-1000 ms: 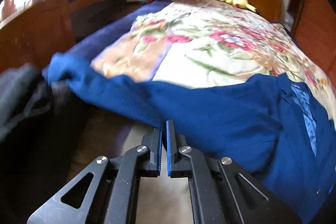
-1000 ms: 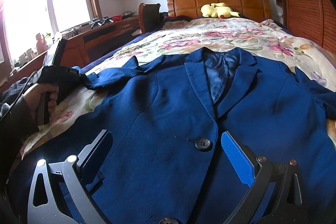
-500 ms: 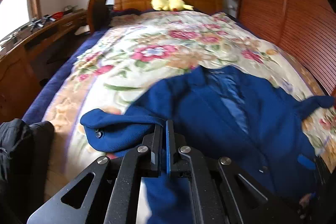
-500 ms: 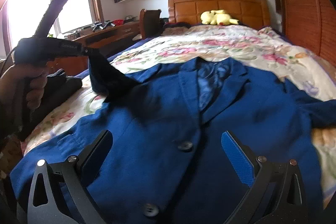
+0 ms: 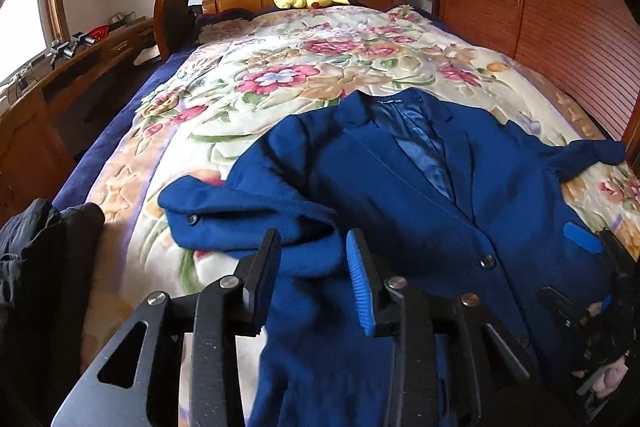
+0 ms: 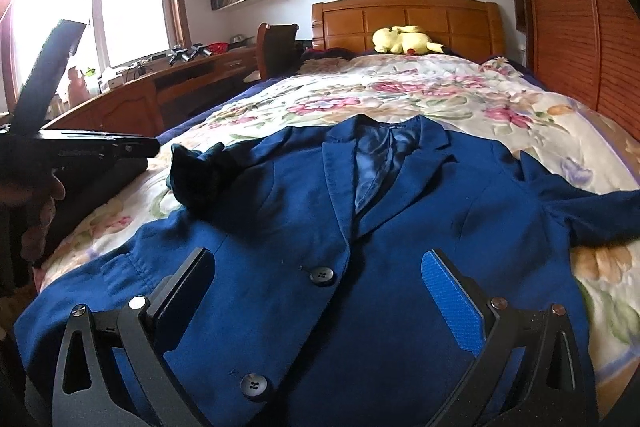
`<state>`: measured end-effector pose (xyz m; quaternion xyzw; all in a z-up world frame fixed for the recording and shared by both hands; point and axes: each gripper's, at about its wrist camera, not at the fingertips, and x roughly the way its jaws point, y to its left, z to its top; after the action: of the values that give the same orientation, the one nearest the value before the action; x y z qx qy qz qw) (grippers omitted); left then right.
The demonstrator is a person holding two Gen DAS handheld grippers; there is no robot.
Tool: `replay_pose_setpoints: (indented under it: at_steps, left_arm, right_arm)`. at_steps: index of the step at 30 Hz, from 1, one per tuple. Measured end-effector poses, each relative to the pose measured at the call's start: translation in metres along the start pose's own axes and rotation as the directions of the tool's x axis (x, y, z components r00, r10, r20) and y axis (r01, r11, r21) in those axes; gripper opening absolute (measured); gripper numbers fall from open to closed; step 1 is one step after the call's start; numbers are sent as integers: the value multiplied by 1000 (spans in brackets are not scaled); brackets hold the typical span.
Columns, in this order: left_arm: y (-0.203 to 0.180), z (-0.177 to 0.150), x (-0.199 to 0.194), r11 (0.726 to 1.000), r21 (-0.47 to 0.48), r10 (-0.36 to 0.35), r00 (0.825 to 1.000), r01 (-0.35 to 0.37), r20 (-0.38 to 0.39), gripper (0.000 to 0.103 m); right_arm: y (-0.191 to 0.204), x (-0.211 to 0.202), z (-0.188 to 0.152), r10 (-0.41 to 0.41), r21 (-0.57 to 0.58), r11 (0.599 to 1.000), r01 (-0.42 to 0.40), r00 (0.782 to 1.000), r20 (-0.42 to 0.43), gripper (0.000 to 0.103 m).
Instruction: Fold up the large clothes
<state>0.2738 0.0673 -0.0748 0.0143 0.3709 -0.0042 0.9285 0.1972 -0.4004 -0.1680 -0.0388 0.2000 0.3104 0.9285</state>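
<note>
A dark blue blazer (image 5: 420, 195) lies face up and buttoned on the flowered bedspread (image 5: 320, 67); it also shows in the right wrist view (image 6: 360, 239). Its left sleeve (image 5: 240, 215) is folded inward over the chest, bunched in the right wrist view (image 6: 200, 179). The other sleeve (image 6: 592, 207) stretches out to the right. My left gripper (image 5: 312, 251) is open and empty just behind the folded sleeve. My right gripper (image 6: 320, 287) is open and empty, low over the blazer's front near a button (image 6: 322, 275).
A yellow plush toy (image 6: 404, 41) lies by the wooden headboard (image 6: 404, 23). A wooden desk (image 6: 160, 83) and chair (image 6: 276, 47) stand left of the bed. Slatted wooden doors (image 5: 560, 27) run along the right. Dark clothes (image 5: 36, 267) are piled at the bed's near left.
My left gripper carried the left sleeve inward over the blazer, then opened and let it go. The right gripper stayed open, sinking slightly toward the blazer's front.
</note>
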Motion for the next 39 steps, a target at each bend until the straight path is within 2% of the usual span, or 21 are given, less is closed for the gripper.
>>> replay_pose_setpoints:
  at_steps: [1, 5, 6, 15, 19, 21, 26, 28, 29, 30, 31, 32, 34, 39]
  left_arm:
    - [2, 0, -1, 1000, 3, 11, 1000, -11, 1, 37]
    - [20, 9, 7, 999, -7, 39, 999, -39, -14, 67]
    - [26, 12, 12, 999, -18, 42, 999, -43, -20, 70]
    - [81, 36, 78, 983, -135, 117, 990, -128, -84, 70]
    - [107, 34, 105, 964, -229, 107, 986, -134, -128, 70]
    - [116, 29, 118, 956, -269, 76, 985, -116, -155, 70]
    - [126, 21, 137, 938, -328, 53, 980, -115, -192, 70]
    - [128, 19, 140, 934, -339, 50, 981, -112, -188, 61]
    - [126, 18, 142, 937, -334, 41, 980, -105, -192, 42]
    - [126, 18, 144, 939, -329, 34, 979, -100, -201, 28]
    - [124, 18, 146, 942, -322, 23, 979, -90, -205, 20]
    - [121, 18, 147, 947, -311, 18, 978, -84, -207, 7]
    - [115, 21, 143, 953, -295, 13, 982, -70, -191, 1]
    - [81, 46, 104, 976, -217, 17, 995, -38, -96, 0]
  right_arm:
    - [1, 1, 0, -2, -6, 1000, 2, 1000, -2, 103]
    - [3, 0, -3, -10, -25, 1000, 10, 1000, -4, 103]
    - [3, 1, -2, -11, -28, 1000, 11, 1000, -5, 103]
    - [3, 3, -3, -10, -38, 999, 9, 1000, -23, 103]
    - [3, 6, -3, 0, -42, 999, -1, 999, -38, 103]
    - [3, 8, -2, 7, -45, 999, -9, 999, -46, 103]
    - [6, 11, -1, 29, -59, 998, -33, 998, -61, 103]
    - [6, 11, -1, 33, -66, 997, -37, 998, -62, 103]
    - [6, 11, -1, 32, -69, 997, -36, 998, -60, 103]
    - [6, 10, -1, 32, -70, 997, -36, 998, -58, 103]
    - [5, 9, -1, 33, -68, 997, -36, 998, -55, 103]
    - [4, 9, -1, 33, -65, 997, -37, 998, -53, 103]
    - [2, 6, -1, 32, -59, 998, -35, 998, -51, 103]
    - [0, -9, -4, 11, -66, 998, -13, 999, -32, 103]
